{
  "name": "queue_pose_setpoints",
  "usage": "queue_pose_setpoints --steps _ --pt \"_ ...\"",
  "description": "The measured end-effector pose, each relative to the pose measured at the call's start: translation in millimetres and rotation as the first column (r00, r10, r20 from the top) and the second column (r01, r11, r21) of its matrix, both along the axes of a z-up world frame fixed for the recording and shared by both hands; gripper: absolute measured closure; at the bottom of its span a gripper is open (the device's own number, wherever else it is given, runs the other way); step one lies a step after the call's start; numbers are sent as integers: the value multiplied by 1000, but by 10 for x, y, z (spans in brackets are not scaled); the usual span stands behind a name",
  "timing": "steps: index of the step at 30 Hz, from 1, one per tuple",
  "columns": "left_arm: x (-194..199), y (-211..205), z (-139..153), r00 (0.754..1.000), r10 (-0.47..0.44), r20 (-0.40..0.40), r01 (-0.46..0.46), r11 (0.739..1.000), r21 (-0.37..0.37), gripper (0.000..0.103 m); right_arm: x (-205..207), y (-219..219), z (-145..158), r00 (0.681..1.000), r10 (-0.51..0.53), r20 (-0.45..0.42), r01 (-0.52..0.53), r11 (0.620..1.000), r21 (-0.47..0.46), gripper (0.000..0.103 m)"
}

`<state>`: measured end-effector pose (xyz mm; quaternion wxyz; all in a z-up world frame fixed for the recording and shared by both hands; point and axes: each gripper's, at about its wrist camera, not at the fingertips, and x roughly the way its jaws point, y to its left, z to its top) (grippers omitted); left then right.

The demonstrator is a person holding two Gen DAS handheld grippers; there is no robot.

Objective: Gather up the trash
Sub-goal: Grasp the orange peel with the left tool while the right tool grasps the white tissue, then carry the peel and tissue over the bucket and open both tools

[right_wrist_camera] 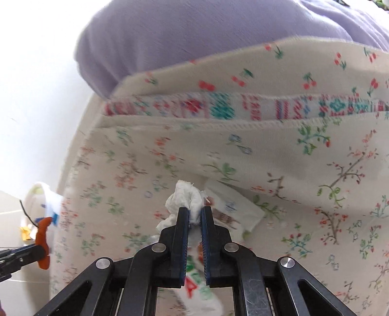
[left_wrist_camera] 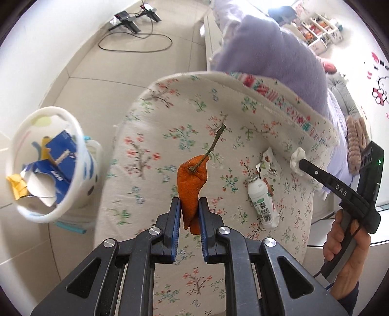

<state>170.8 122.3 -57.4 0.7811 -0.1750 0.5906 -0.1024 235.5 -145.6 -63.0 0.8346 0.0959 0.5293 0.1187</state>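
My left gripper (left_wrist_camera: 190, 203) is shut on an orange peel (left_wrist_camera: 192, 184) with a green stem and holds it above the floral bed cover (left_wrist_camera: 170, 116). My right gripper (right_wrist_camera: 194, 211) is shut on a crumpled white tissue (right_wrist_camera: 186, 197), also held above the cover; it shows in the left wrist view (left_wrist_camera: 300, 161) at the right. A white trash bin (left_wrist_camera: 75, 136) with blue cartons and paper inside stands on the floor to the left of the bed. A small white bottle (left_wrist_camera: 262, 201) and a snack wrapper (left_wrist_camera: 268, 165) lie on the cover between the grippers.
A purple pillow (left_wrist_camera: 274, 56) lies at the head of the bed. Cables and black stands (left_wrist_camera: 131, 21) sit on the tiled floor far left. A brown plush item (left_wrist_camera: 356, 141) lies at the right. The peel and left gripper show in the right wrist view (right_wrist_camera: 42, 240).
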Motion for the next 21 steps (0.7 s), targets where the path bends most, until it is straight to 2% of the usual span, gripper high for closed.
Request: queue_pose_setpoints --steps 5,10,18,21 --pt "-77 323 83 999 47 9 -47 999 -14 88 -115 228 231 996 69 52 -71 996 49 95" --pt "-100 711 151 994 113 2 -113 993 -17 88 -248 653 252 986 157 59 -160 986 53 95" --pt "-70 1329 137 975 222 -16 -222 975 21 88 -372 1089 203 965 256 51 -260 962 80 95" --pt "-75 1494 106 971 239 -13 -237 968 83 88 -415 1263 175 957 286 47 -289 953 85 95"
